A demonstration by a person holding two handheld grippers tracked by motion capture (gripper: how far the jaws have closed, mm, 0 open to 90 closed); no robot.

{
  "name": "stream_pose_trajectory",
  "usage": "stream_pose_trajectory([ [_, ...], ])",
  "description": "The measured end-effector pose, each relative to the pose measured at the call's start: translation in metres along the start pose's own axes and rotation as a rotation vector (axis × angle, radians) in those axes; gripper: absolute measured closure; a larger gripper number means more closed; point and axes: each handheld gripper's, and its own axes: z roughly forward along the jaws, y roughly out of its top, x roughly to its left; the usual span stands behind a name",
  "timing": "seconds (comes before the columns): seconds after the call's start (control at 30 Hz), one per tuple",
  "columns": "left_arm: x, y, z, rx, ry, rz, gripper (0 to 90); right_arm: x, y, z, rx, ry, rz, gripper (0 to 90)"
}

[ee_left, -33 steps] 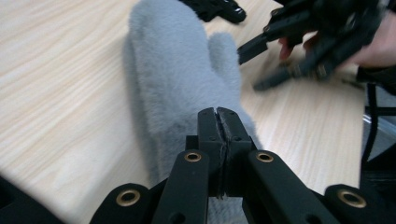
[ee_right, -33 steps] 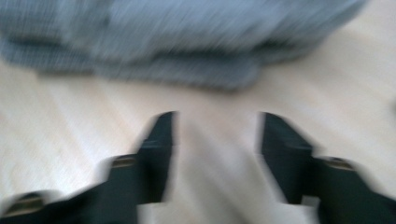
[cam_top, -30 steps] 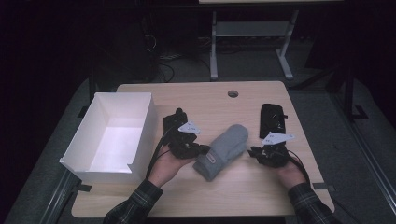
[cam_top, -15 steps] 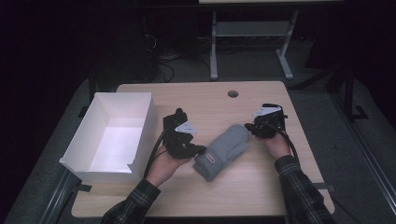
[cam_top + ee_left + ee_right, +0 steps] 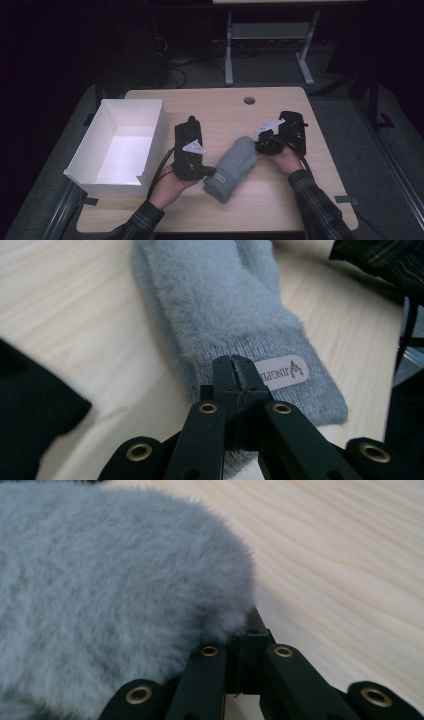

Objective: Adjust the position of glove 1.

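Observation:
A fluffy grey mitten (image 5: 232,167) lies slantwise in the middle of the wooden table (image 5: 215,105), its knit cuff toward the near side. My left gripper (image 5: 209,173) is at that cuff. In the left gripper view its jaws (image 5: 235,371) are pressed together on the cuff knit, right beside the white label (image 5: 281,371). My right gripper (image 5: 259,146) is at the mitten's far rounded tip. In the right gripper view its closed jaws (image 5: 252,632) are tucked into the edge of the fur (image 5: 110,580), partly hidden by it.
An open white box (image 5: 120,145) stands at the table's left. A black flat item (image 5: 189,132) lies between the box and the mitten, and another (image 5: 292,131) lies at the right beyond my right hand. A round hole (image 5: 249,100) is near the far edge.
My right gripper has gone from the near right of the mitten up to its far tip and settled against the fur. The left gripper has stayed at the cuff.

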Motion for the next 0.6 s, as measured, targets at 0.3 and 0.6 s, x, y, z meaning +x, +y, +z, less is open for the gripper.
stream_pose_trajectory([
  [0.3, -0.007, -0.013, -0.016, -0.008, -0.003, -0.005, 83.0, 0.022, 0.002, 0.003, 0.008, 0.025, -0.051, 82.0],
  [0.6, 0.003, 0.006, -0.012, -0.036, 0.013, -0.005, 57.5, 0.015, -0.019, -0.020, -0.003, 0.016, 0.017, 47.8],
])
